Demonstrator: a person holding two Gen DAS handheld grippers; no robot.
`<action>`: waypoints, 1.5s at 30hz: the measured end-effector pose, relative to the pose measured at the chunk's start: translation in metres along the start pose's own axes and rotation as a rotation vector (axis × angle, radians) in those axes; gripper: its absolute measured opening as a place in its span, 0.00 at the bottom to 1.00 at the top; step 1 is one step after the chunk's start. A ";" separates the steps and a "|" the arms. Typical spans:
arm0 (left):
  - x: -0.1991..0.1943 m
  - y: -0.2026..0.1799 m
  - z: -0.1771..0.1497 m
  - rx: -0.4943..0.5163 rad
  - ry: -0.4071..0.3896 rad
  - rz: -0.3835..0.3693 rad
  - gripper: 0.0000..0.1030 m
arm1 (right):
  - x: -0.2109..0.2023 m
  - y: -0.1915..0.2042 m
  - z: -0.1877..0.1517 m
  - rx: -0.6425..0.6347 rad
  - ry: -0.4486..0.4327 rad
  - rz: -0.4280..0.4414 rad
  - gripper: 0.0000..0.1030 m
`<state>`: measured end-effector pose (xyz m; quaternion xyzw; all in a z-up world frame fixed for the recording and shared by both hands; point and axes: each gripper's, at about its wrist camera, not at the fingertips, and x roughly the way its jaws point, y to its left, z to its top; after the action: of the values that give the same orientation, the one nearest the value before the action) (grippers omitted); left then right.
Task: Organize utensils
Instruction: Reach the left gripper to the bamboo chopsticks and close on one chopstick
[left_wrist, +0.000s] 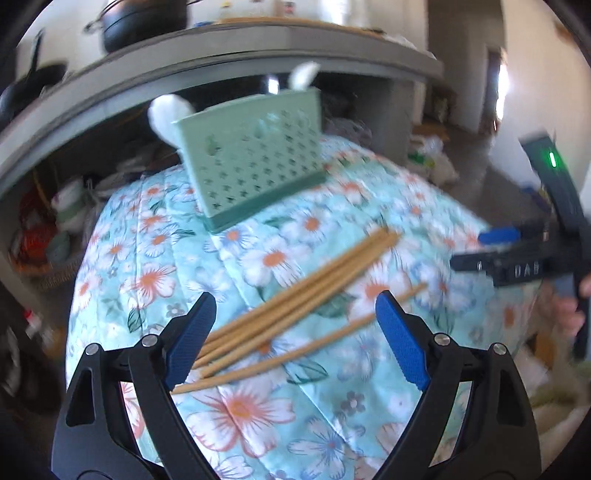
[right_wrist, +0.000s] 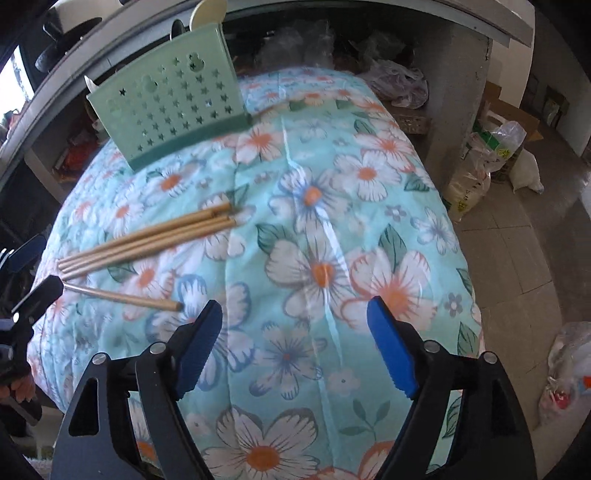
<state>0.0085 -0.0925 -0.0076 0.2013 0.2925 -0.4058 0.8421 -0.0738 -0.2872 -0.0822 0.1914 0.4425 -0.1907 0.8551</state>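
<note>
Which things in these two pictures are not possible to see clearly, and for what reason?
- Inside of the green holder: both views show only its perforated front wall.
- White utensils behind it: holder hides their lower parts; left view blurred.
- Chopsticks: exact count unclear; left view blurred, near ends hidden by the left gripper.
- Single chopstick: its left end is hidden by the other gripper.
- Right gripper: open over cloth.

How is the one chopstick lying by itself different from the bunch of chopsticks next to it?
The lone chopstick lies apart, nearer the right gripper; the bunch of chopsticks lies closer to the green holder. The lone one is single; the bunch is several, packed side by side. They point at different angles. All are tan sticks lying flat on the flowered cloth.
</note>
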 end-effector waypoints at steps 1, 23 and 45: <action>0.004 -0.014 -0.003 0.074 0.006 0.036 0.81 | 0.005 -0.002 -0.003 0.004 0.018 -0.016 0.80; 0.054 -0.096 -0.003 0.533 0.082 -0.092 0.29 | 0.016 -0.015 -0.014 0.060 -0.001 -0.009 0.94; 0.033 -0.096 -0.017 0.586 0.123 0.006 0.16 | 0.013 -0.020 -0.019 0.041 -0.028 0.022 0.94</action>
<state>-0.0575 -0.1586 -0.0518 0.4607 0.2128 -0.4575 0.7302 -0.0899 -0.2965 -0.1062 0.2110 0.4243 -0.1930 0.8592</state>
